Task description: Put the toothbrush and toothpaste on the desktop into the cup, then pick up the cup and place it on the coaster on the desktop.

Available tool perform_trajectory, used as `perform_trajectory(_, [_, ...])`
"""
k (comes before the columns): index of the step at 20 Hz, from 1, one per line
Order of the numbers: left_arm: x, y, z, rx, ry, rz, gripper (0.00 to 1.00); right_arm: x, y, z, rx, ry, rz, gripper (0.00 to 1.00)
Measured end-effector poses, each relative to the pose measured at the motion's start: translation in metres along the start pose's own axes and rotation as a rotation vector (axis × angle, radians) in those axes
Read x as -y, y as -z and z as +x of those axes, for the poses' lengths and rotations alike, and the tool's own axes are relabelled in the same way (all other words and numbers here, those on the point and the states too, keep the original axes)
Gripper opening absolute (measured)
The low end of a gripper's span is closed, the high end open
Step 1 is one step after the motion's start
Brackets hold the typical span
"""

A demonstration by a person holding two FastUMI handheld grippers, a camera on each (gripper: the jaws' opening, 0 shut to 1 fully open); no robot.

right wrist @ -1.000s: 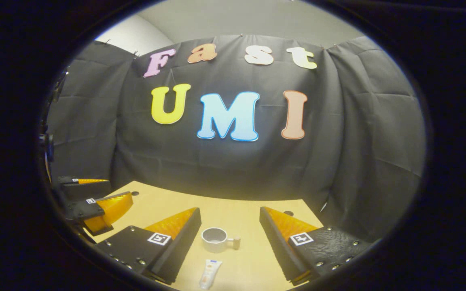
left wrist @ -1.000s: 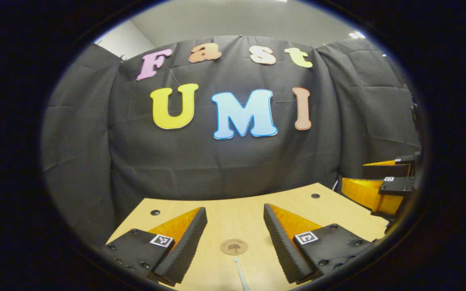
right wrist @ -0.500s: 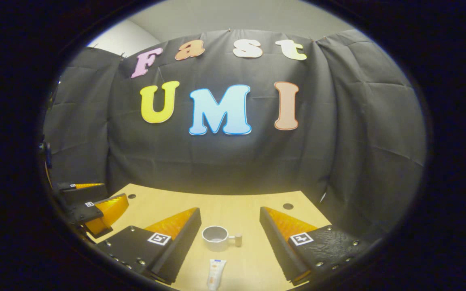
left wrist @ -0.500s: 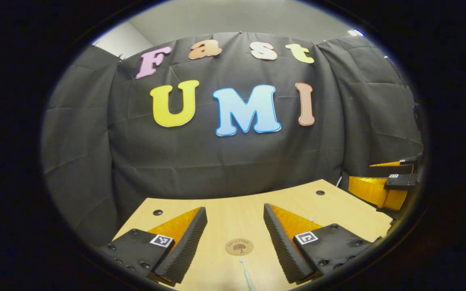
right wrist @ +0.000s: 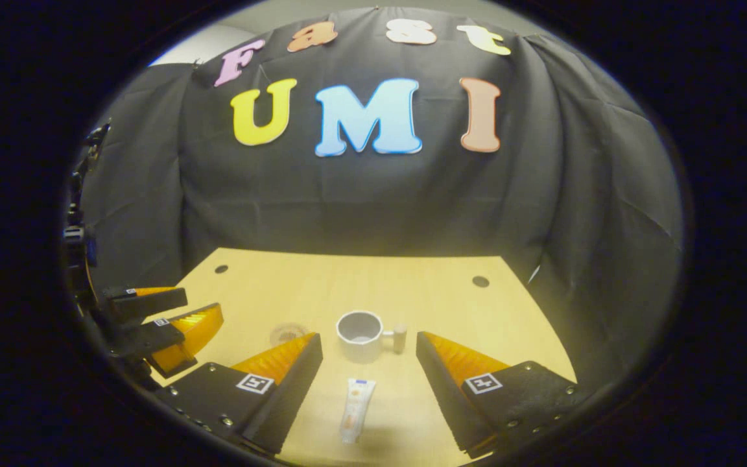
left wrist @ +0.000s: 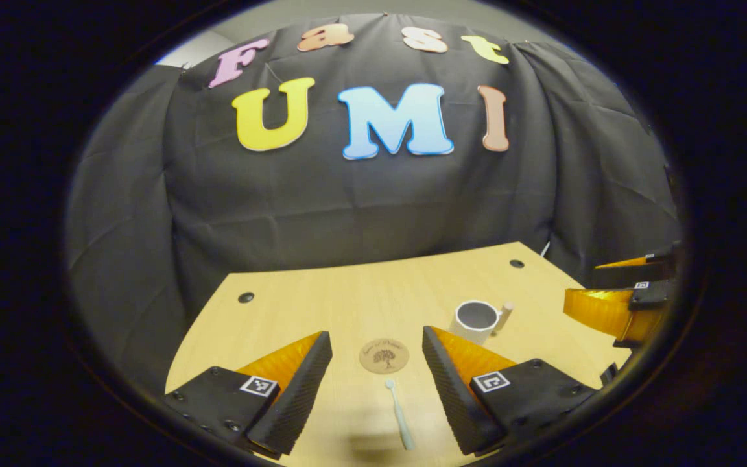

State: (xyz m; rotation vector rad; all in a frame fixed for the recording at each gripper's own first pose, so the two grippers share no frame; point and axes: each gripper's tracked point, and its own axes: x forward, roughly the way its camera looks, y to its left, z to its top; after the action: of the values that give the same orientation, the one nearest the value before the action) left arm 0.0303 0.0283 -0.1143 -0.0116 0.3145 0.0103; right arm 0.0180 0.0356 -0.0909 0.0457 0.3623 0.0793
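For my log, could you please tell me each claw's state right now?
Left claw: open, holding nothing.
Right claw: open, holding nothing.

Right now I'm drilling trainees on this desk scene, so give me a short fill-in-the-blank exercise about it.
1. The toothbrush lies flat between the open fingers of the ____ gripper.
2. The toothpaste lies just in front of the ____.
3. The cup stands ____ on the desk.
4. Nothing rests on the round ____.

Missing words: left; cup; upright; coaster
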Motion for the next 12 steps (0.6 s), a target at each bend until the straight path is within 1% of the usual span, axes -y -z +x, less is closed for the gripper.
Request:
perform_trajectory(2, [0.001,0.028,0.007,-0.077,0.013,-0.02,0.94,-0.006,0.023,0.007,-0.08,-0.022,0.004,0.92])
perform_trajectory(4, [0.004,0.059,0.013,-0.177,0.035,-0.044,0.93,-0.011,0.049,0.016,-0.177,-0.033,0.002,0.91])
perform_trajectory(6, [0.004,0.095,0.012,-0.293,0.039,-0.055,0.94,-0.012,0.076,0.023,-0.278,-0.035,-0.004,0.91])
perform_trajectory(7, [0.003,0.106,0.014,-0.338,0.041,-0.059,0.95,-0.015,0.087,0.028,-0.322,-0.043,0.002,0.92])
perform_trajectory(9, [0.003,0.126,0.018,-0.402,0.041,-0.068,0.95,-0.019,0.104,0.035,-0.383,-0.053,0.029,0.9])
perform_trajectory(12, [0.002,0.155,0.024,-0.482,0.042,-0.071,0.95,-0.02,0.125,0.049,-0.461,-0.047,0.046,0.89])
